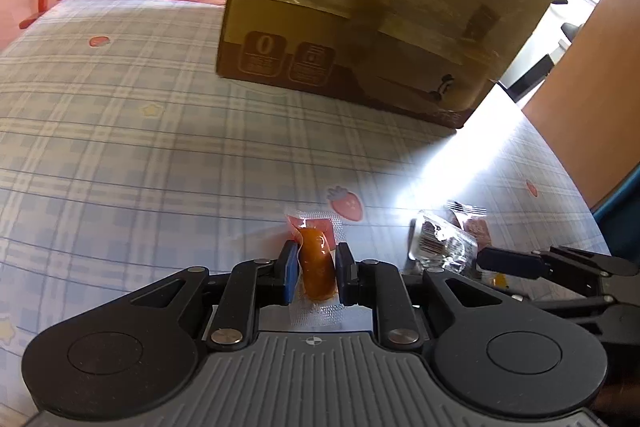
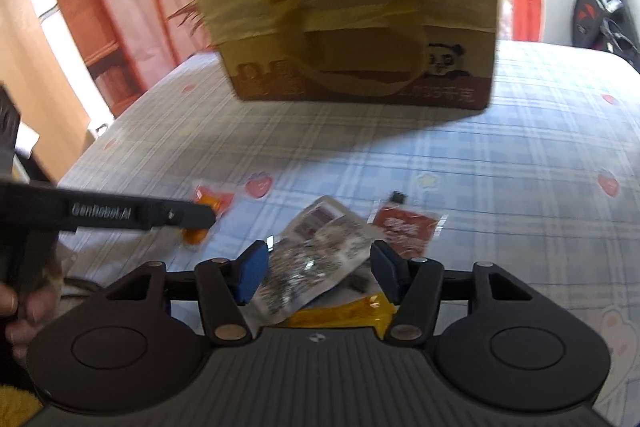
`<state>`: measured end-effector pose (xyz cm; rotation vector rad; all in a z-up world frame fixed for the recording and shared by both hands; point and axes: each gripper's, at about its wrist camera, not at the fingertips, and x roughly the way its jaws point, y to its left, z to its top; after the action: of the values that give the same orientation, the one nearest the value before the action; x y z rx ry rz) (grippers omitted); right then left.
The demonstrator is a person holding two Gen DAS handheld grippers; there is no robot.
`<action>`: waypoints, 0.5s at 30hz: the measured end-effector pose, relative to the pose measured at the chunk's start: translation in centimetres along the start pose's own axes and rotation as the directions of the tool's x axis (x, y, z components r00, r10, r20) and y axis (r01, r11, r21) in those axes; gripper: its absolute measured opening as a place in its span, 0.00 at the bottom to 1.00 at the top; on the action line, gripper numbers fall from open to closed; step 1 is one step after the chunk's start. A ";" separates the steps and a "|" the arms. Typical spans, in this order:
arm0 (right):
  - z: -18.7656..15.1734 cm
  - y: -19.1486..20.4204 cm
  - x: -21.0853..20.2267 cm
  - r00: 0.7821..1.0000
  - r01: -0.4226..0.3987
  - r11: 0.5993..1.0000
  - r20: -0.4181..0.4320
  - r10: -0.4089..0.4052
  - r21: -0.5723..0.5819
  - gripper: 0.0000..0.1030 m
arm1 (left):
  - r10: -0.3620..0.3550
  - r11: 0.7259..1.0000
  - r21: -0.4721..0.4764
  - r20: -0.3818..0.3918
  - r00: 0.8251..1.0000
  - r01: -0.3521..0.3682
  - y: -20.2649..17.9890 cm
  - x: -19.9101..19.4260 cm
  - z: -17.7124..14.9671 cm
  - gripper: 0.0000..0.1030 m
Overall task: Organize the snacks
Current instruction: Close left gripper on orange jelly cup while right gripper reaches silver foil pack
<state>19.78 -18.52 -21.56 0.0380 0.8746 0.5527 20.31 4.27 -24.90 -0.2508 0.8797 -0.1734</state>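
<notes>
Left jaws pinch the soft, slick sausage pack (image 1: 317,259) mid-body; right jaws spread around a light, crinkly packet (image 2: 320,259).

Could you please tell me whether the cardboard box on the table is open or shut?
Shut. The box has its top flaps folded down and held by strips of clear tape; nothing of its inside shows in either view.

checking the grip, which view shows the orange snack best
The left wrist view: the orange snack sits centered between the left gripper pads. In the right wrist view it is blurred and mostly hidden behind that gripper's finger.
</notes>
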 end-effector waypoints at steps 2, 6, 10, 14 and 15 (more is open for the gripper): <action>0.0 0.4 0.2 1.000 0.015 1.000 -0.014 -0.015 -0.015 0.58 | -0.006 1.000 -0.008 0.004 1.000 0.006 0.3 -0.2 -0.1 0.20; 0.1 0.7 0.6 0.999 0.042 0.999 -0.027 -0.043 -0.033 0.52 | -0.021 1.000 -0.008 0.013 1.000 0.021 0.5 -0.1 -0.1 0.20; 0.7 0.6 1.3 0.996 0.079 0.994 -0.025 -0.081 -0.076 0.50 | -0.037 0.999 -0.008 0.020 0.999 0.037 0.8 -0.2 -0.3 0.20; 1.7 0.2 2.2 0.994 0.104 0.990 -0.021 -0.106 -0.101 0.49 | -0.055 0.998 -0.020 0.027 0.998 0.055 1.1 -0.3 -0.6 0.20; 2.1 0.1 2.5 0.993 0.117 0.988 -0.019 -0.120 -0.104 0.49 | -0.056 0.998 -0.019 0.029 0.998 0.057 1.1 -0.3 -0.6 0.20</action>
<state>22.54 -16.86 -21.93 -0.1142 0.8660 0.4866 19.69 5.35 -25.34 -0.2959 0.8469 -0.2135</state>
